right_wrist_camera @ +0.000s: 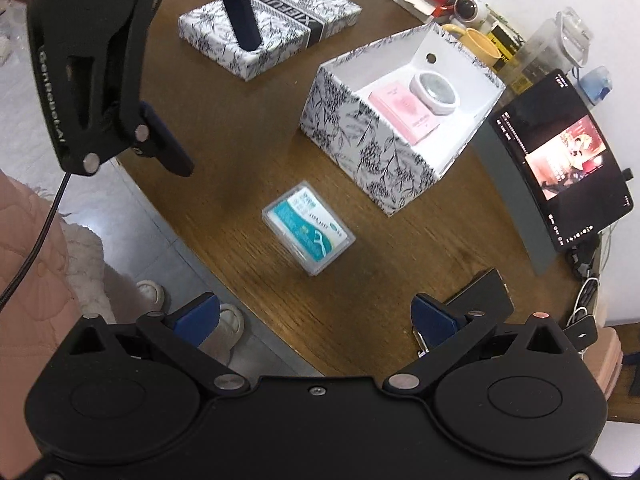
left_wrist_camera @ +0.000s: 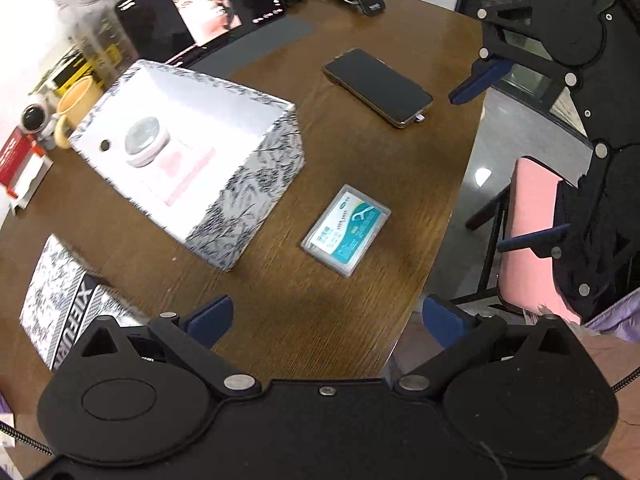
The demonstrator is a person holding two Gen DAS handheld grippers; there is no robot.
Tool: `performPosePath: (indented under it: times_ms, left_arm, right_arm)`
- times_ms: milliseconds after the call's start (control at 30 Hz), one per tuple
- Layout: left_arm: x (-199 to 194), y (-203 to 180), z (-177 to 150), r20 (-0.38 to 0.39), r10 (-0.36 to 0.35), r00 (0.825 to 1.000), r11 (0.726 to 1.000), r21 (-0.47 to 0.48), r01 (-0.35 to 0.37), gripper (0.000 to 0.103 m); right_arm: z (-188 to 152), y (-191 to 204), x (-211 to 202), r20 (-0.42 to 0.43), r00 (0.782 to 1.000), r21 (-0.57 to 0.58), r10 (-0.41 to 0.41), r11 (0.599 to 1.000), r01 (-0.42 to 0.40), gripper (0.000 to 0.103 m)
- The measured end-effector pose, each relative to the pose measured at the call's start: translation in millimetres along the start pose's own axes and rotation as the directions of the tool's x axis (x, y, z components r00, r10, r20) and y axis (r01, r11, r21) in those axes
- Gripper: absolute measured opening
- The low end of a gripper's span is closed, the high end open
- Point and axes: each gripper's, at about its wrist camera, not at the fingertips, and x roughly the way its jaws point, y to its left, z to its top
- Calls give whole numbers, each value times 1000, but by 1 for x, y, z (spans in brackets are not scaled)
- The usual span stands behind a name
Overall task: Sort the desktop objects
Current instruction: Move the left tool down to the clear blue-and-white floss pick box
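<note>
A clear floss-pick case (left_wrist_camera: 346,230) (right_wrist_camera: 308,228) with a teal label lies flat on the brown table (left_wrist_camera: 360,152), near its edge. Beside it stands an open patterned box (left_wrist_camera: 256,184) (right_wrist_camera: 368,152) holding a white round container (left_wrist_camera: 145,142) (right_wrist_camera: 436,92) and a pink packet (left_wrist_camera: 184,176) (right_wrist_camera: 404,116). A black phone (left_wrist_camera: 378,86) lies farther along the table. My left gripper (left_wrist_camera: 326,320) (right_wrist_camera: 206,84) hovers open above the table with nothing between its fingers. My right gripper (right_wrist_camera: 314,318) (left_wrist_camera: 504,160) is open too, over the table edge, short of the case.
The box's patterned lid (left_wrist_camera: 60,300) (right_wrist_camera: 272,24) lies apart from the box. A lit tablet (left_wrist_camera: 200,4) (right_wrist_camera: 560,160), a yellow mug (left_wrist_camera: 76,108) (right_wrist_camera: 480,44), a small white camera (left_wrist_camera: 34,116) and a bottle crowd the wall side. A pink chair (left_wrist_camera: 532,232) stands beyond the edge.
</note>
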Motion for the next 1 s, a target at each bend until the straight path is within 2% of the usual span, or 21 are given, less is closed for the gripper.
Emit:
performPosePath:
  times_ms: [367,633,1000]
  left_arm:
    - [54,-22,18,-44,-3,999,995,101,8,102]
    - [94,-33,25,-54,35,998,983,184,-25,102]
    - [124,-37,33,-23,37,999,971,236,-30,100]
  right_arm:
    - [-25,-4,31,-28,997,-1,70,998,-70,103]
    - [-40,1,54,-23,992,-19,124,992,-124,103]
    - [-46,-4,71,9,986,-47,165,985,-165,103]
